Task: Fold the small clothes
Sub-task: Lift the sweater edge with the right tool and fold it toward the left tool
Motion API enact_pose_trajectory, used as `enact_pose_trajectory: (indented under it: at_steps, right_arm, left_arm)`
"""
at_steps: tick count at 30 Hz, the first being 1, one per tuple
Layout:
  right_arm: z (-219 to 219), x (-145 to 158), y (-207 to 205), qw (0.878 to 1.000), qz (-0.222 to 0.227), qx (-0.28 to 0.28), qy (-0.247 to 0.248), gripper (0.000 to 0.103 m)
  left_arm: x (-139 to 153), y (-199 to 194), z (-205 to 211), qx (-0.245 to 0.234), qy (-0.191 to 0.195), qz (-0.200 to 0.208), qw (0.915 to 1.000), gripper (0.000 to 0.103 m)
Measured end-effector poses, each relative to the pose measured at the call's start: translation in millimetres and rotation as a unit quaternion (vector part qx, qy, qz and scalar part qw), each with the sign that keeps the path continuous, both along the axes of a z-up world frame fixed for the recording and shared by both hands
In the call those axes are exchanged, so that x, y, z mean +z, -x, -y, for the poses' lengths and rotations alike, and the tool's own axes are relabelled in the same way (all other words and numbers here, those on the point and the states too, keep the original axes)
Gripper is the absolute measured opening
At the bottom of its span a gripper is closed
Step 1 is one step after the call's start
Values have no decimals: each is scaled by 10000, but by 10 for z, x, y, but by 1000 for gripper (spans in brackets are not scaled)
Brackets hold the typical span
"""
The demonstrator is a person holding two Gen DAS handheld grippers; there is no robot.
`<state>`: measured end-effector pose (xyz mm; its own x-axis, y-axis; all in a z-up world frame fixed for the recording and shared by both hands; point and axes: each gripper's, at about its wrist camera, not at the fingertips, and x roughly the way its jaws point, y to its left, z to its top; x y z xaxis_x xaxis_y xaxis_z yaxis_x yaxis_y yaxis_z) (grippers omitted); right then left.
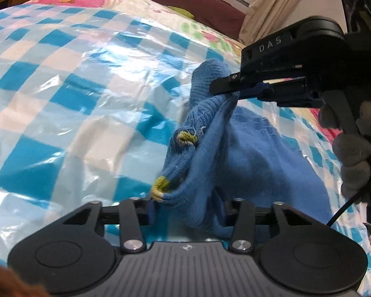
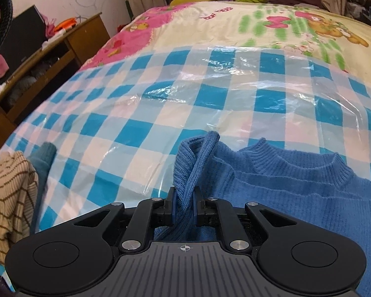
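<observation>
Lying rumpled on the checked plastic sheet, the blue ribbed sweater is pinched by the right gripper and left gripper.

Two grippers are in view: the left gripper and the right gripper. One blue sweater lies on one checked plastic sheet. Two more garments sit at the side, one striped beige knit and one teal knit. One wooden desk stands beside the bed.
</observation>
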<state>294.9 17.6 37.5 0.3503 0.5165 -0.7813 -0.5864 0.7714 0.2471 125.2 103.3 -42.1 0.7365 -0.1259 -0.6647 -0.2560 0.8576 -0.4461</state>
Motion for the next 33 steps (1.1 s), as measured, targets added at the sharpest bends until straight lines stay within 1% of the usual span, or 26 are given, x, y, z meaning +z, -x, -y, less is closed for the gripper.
enact_pose_trajectory:
  at_steps: [2,3,6,9,15,18,23,28,33]
  right_arm:
    - [108,41,-18,9999,6,-49,-94,11]
    - [175,66,-35,9998,-5,-86,-158,11]
    - [408,157,-86,9991,-6,-220,-352,11]
    - [700,262,-144,9979,51,-389,-523,11]
    - [1401,371,-287,9930,85,-833,-836,11]
    - [1748,341,-336,9902,90,-1053,-912,11]
    - [2254,140,-441,9842,-81,-1465,-994,11]
    - [2528,-90,-506,9807,-241,-1661,-999,11]
    - [2733,-289,-481,9760,-394,-1850,-1077,11]
  left_arm:
    - [106,-32,94,-180,-44,122,9998,32]
    - [156,-46,141,-273,-81,175,9994,31]
    - [362,-109,361,-621,-255,378,9970,30]
    - [523,-210,599,-975,-344,544,9932,30]
    - [692,-417,1106,-1603,-478,694,9835,30]
    - [699,-545,1405,-1883,-570,661,9782,30]
    - [611,-712,1879,-2333,-693,516,9686,30]
    - [478,-852,2183,-2590,-805,310,9620,30]
    - [389,-876,2391,-2821,-1050,213,9534,30]
